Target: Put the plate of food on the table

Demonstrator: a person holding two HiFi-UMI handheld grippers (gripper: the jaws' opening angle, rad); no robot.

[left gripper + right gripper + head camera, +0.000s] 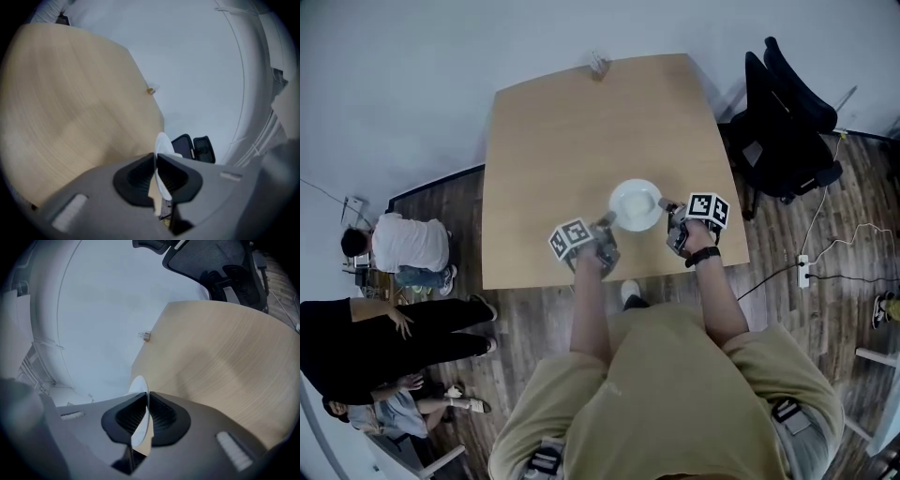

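- While both grippers clamp its rim, the white plate (636, 204) is over the near part of the desk (562, 141), close to the front edge and right of centre. No view shows whether it rests on the desk or hangs just above it.
- Plate appearance: round, plain white, shallow, with a thin rim. In both gripper views it is seen edge-on as a thin pale sliver.
- Contents: from the head view the well reads as a uniform pale patch. No separate food can be made out.
- Orientation: the open face points up toward the head camera. A round outline gives it no long axis.
- Left gripper (607, 228): on the plate's near-left rim. In the left gripper view its jaws stand narrow, and the dark pads (136, 178) press on the rim from both sides.
- Right gripper (668, 208): on the right rim, roughly opposite. In the right gripper view its jaws are likewise narrow and closed on the rim.
- Rest of desk: light wood, bare apart from a small object (598, 64) at the far edge, too small to identify.
- Surroundings: a black office chair (783, 122) stands beside the desk's right far corner, on the wood floor (534, 319).
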